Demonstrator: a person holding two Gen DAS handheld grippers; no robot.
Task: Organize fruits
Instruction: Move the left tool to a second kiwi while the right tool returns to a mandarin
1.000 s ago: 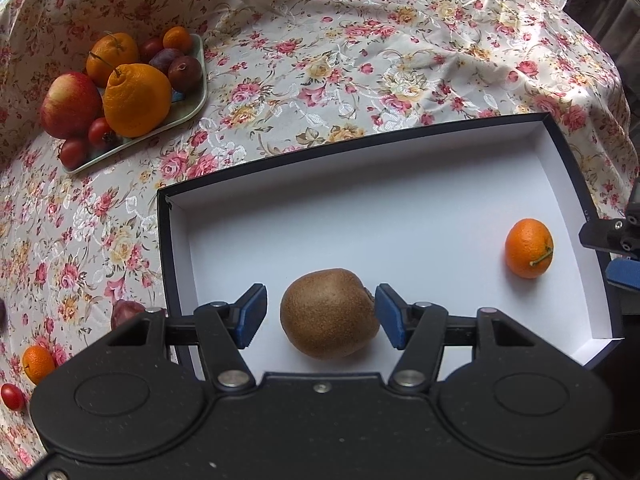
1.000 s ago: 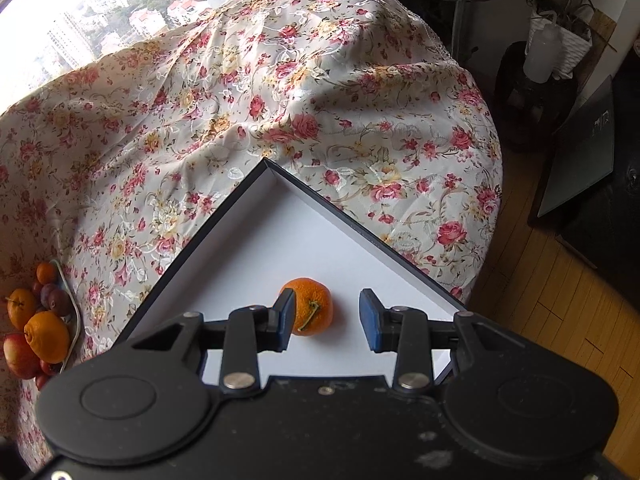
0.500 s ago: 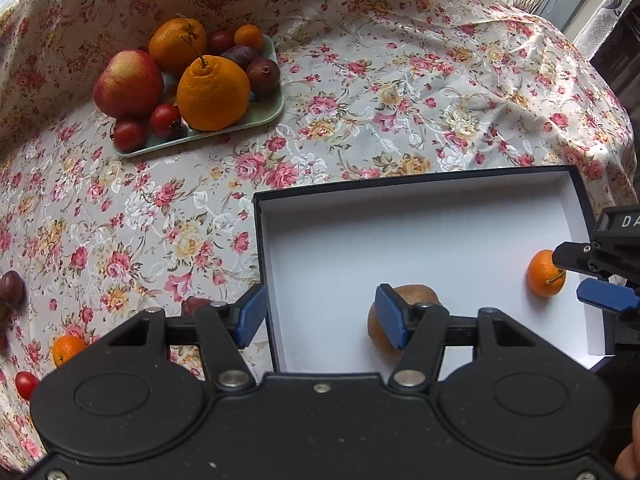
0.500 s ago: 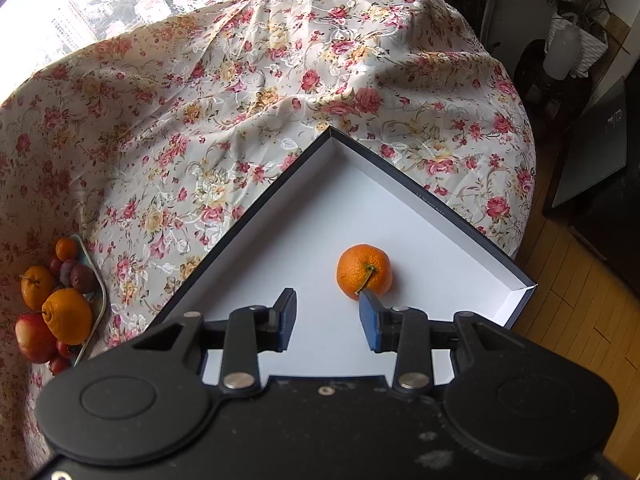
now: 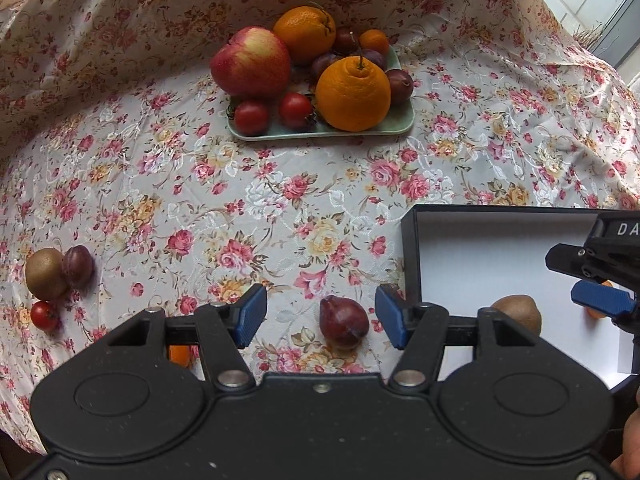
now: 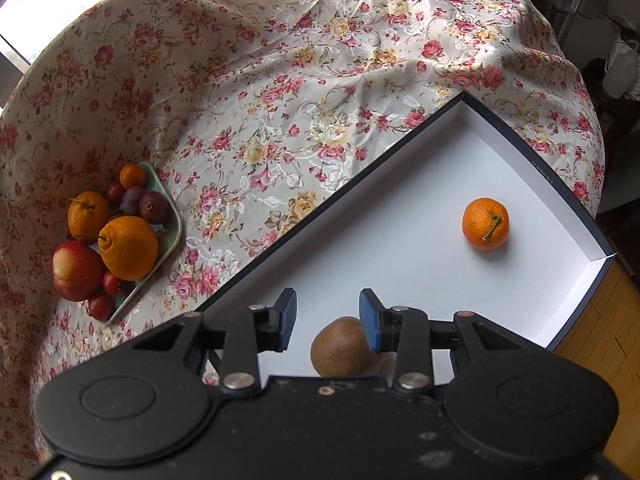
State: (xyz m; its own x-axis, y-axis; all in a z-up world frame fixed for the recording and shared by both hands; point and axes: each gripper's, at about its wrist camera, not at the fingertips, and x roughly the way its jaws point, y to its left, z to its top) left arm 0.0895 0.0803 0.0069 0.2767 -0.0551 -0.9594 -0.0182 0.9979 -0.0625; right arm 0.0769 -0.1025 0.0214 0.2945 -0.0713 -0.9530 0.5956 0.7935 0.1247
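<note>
White capitals "DA", cut off by the frame edge, show on the black body of the right gripper (image 5: 600,300) where it enters the left wrist view; a faint line of print along the box's (image 6: 532,148) dark rim is too small to read. The left gripper (image 5: 320,317) hangs over the floral cloth (image 5: 280,200) with its blue pads spread wide and nothing clamped; a dark plum (image 5: 343,322) lies on the cloth in the gap between them, touching neither pad. Just right of it begins the shallow white box, black outside, which holds a kiwi (image 6: 342,347) near its left wall and a mandarin (image 6: 485,223) well apart, toward the far corner. The right gripper (image 6: 328,316) hovers above the box, jaws parted and empty, the kiwi below and partly hidden behind its right pad. Farther back on the cloth a pale green tray (image 5: 320,131) carries an apple (image 5: 251,62), two oranges (image 5: 353,93), two tomatoes (image 5: 251,117), several plums and a small mandarin, packed close together. At the left edge of the cloth a second kiwi (image 5: 44,274) touches another plum (image 5: 78,266), with a tomato (image 5: 43,315) just in front of them. A patch of orange fruit (image 5: 179,354) peeks out from behind the left gripper's left finger, mostly hidden. Part of a hand (image 5: 630,446) shows at the lower right corner. Beyond the table's right side lies wooden floor (image 6: 600,336).
</note>
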